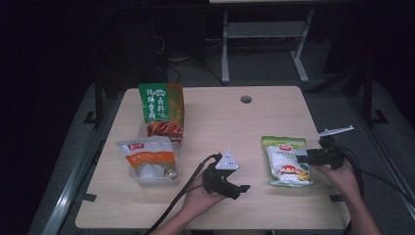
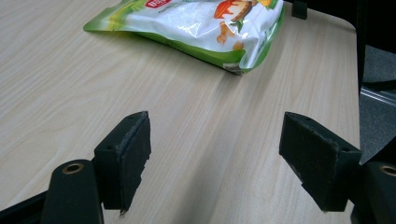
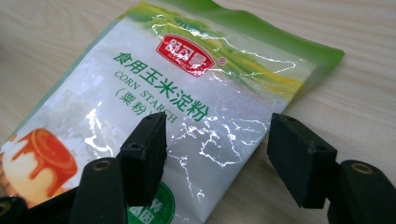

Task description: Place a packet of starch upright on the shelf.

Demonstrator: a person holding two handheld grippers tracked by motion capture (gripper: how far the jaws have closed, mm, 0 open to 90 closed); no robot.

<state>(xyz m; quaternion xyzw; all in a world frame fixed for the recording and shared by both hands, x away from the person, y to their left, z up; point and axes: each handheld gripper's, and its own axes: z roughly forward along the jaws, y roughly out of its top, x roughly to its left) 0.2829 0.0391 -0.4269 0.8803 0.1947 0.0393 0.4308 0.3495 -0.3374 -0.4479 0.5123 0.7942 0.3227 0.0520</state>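
Dim room, lit table, pouch (image 3: 187, 107) glare

Bare desk (image 1: 235, 127) runs wide between the clear tray (image 1: 155, 177) at the left and the corn starch bag (image 1: 288, 161) at the right; the left tongs (image 1: 234, 188) sit in that gap, open over bare wood; the tray's upright green packet (image 1: 161, 104) and orange-labelled pouch (image 1: 149, 157) block the left; the right tongs (image 1: 304, 155) hang open over the bag's right edge; the far desk around the cable hole (image 1: 246, 99) is free.

green-and-white corn starch bag (image 3: 154, 116) with red logo, black tongs (image 3: 212, 158), pale woodgrain table (image 1: 274, 107)
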